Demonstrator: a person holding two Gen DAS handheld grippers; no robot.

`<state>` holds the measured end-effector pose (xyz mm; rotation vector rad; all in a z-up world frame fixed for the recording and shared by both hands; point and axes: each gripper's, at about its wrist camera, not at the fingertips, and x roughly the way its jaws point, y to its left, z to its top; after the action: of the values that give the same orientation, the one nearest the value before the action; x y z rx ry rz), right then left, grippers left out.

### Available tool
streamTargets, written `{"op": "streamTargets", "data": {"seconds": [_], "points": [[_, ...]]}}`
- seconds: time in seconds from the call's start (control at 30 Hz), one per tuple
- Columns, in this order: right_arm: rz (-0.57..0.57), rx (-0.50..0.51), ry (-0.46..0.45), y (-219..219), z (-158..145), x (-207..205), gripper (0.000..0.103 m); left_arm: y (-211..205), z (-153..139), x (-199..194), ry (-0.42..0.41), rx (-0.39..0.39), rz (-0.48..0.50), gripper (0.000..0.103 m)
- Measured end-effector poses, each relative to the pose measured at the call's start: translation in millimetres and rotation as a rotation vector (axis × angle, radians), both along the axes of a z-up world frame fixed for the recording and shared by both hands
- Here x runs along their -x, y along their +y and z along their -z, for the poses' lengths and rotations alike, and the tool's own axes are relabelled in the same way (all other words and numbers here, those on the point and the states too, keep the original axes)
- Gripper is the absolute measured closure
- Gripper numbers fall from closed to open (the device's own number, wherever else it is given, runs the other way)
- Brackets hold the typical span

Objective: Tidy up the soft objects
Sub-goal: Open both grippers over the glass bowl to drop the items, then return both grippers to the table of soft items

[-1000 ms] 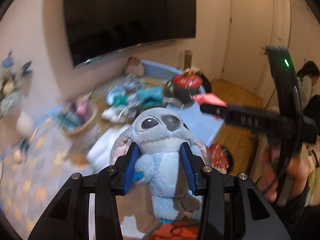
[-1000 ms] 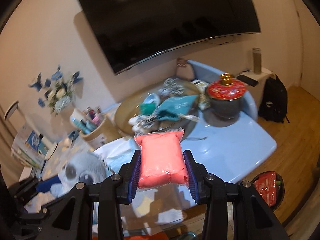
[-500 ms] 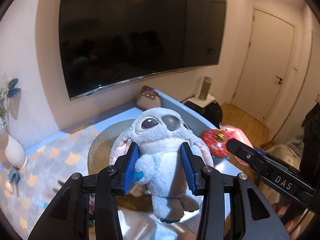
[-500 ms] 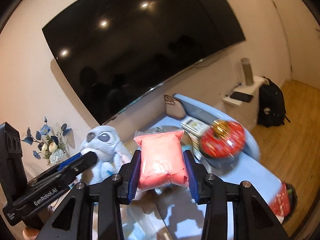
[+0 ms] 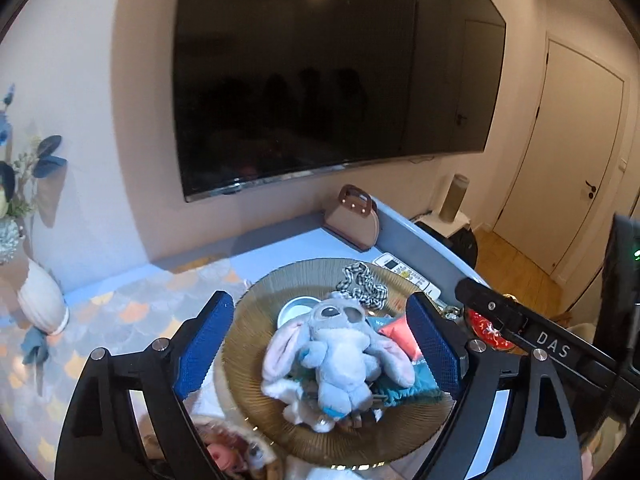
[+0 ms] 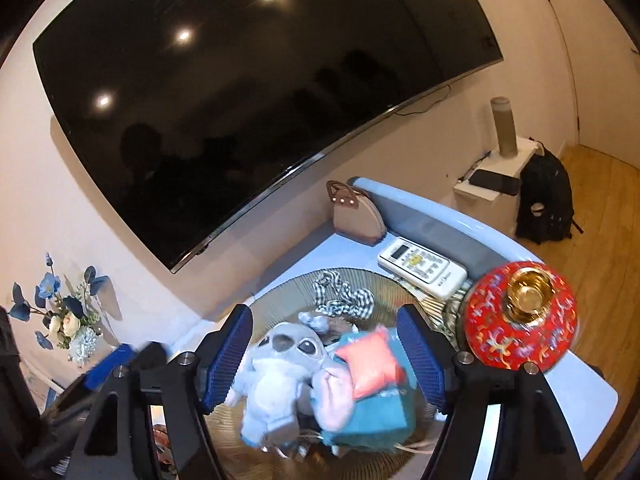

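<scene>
Both toys dropped onto the ribbed amber glass plate (image 5: 256, 376).
Left wrist: left gripper (image 5: 320, 344) jaws were opening, apart; grey-blue plush alien (image 5: 336, 360) lay mid-plate, might roll off. Right wrist: right gripper (image 6: 326, 360) jaws opening, empty; coral-pink bagged cushion (image 6: 370, 362) blurred beside it, landing unclear.

The plush toy (image 5: 338, 354) is grey-blue with pale pink inside its ears, and the soft packet (image 6: 370, 362) beside it is coral red. They lie on a teal cloth (image 6: 376, 416) in an amber ribbed tray (image 5: 256, 344). A scrunchie (image 6: 340, 298) is black-and-white checked. The pot lid (image 6: 524, 316) is red with a gold knob — the table (image 5: 280, 240) pale blue. Each tool has blue pads (image 5: 204, 340) on black arms.
</scene>
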<state>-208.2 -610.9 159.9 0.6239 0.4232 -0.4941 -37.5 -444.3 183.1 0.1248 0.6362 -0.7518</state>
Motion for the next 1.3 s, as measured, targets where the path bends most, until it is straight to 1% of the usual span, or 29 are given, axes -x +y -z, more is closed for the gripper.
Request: {"op": "streamTargets", "data": {"seconds": [0.17, 0.23, 0.3, 0.33, 0.4, 0.43, 0.47, 0.5, 0.57, 0.63, 0.7, 0.73, 0.8, 0.83, 0.9, 0.93, 1.0, 1.03, 1.07, 1.13, 1.23, 1.3], "points": [[0.004, -0.061, -0.008, 2, 5, 24, 0.03, 32, -14, 22, 0.015, 0.046, 0.039, 0.016], [0.003, -0.071, -0.013, 6, 4, 35, 0.03, 49, -18, 34, 0.033, 0.064, 0.056, 0.016], [0.0, -0.056, 0.01, 14, 0, 47, 0.029, 66, -16, 49, 0.1, 0.096, 0.128, 0.016], [-0.002, -0.043, 0.024, 19, -2, 52, 0.028, 74, -11, 57, 0.158, 0.108, 0.196, 0.016], [-0.006, -0.016, 0.05, 28, -3, 63, 0.026, 86, 0, 74, 0.243, 0.126, 0.294, 0.016], [-0.013, 0.007, 0.068, 37, -4, 67, 0.025, 93, 8, 85, 0.283, 0.125, 0.344, 0.016], [-0.021, 0.027, 0.085, 46, -4, 71, 0.025, 97, 14, 93, 0.302, 0.113, 0.369, 0.016], [-0.038, 0.049, 0.109, 56, -4, 73, 0.025, 103, 22, 102, 0.318, 0.093, 0.387, 0.016], [-0.091, 0.087, 0.154, 75, -2, 73, 0.025, 115, 37, 115, 0.326, 0.042, 0.383, 0.016], [-0.149, 0.144, 0.203, 101, -2, 71, 0.025, 130, 50, 120, 0.325, -0.008, 0.344, 0.016], [-0.207, 0.21, 0.237, 130, -4, 68, 0.025, 152, 64, 116, 0.341, -0.041, 0.274, 0.016], [-0.233, 0.223, 0.239, 140, -4, 66, 0.025, 161, 69, 113, 0.352, -0.049, 0.242, 0.016], [-0.328, 0.245, 0.239, 171, -4, 60, 0.024, 190, 78, 100, 0.361, -0.068, 0.139, 0.016], [-0.359, 0.253, 0.238, 182, -4, 57, 0.022, 206, 82, 93, 0.357, -0.072, 0.083, 0.016], [-0.439, 0.282, 0.239, 213, -2, 49, 0.011, 234, 88, 82, 0.36, -0.07, -0.009, 0.016], [-0.467, 0.314, 0.248, 231, 0, 43, 0.009, 248, 90, 76, 0.355, -0.074, -0.061, 0.016], [-0.479, 0.437, 0.298, 275, 9, 31, 0.009, 276, 98, 66, 0.301, -0.129, -0.196, 0.016], [-0.486, 0.486, 0.312, 292, 12, 26, 0.009, 288, 104, 59, 0.257, -0.197, -0.275, 0.016], [-0.511, 0.543, 0.317, 313, 18, 20, 0.009, 296, 110, 53, 0.233, -0.244, -0.327, 0.016], [-0.571, 0.6, 0.306, 345, 29, 11, 0.008, 313, 124, 41, 0.208, -0.295, -0.402, 0.016], [-0.652, 0.618, 0.308, 379, 52, -13, 0.008, 341, 146, 16, 0.241, -0.268, -0.478, 0.016], [-0.665, 0.617, 0.335, 392, 75, -36, 0.008, 358, 162, 3, 0.268, -0.264, -0.543, 0.016]]}}
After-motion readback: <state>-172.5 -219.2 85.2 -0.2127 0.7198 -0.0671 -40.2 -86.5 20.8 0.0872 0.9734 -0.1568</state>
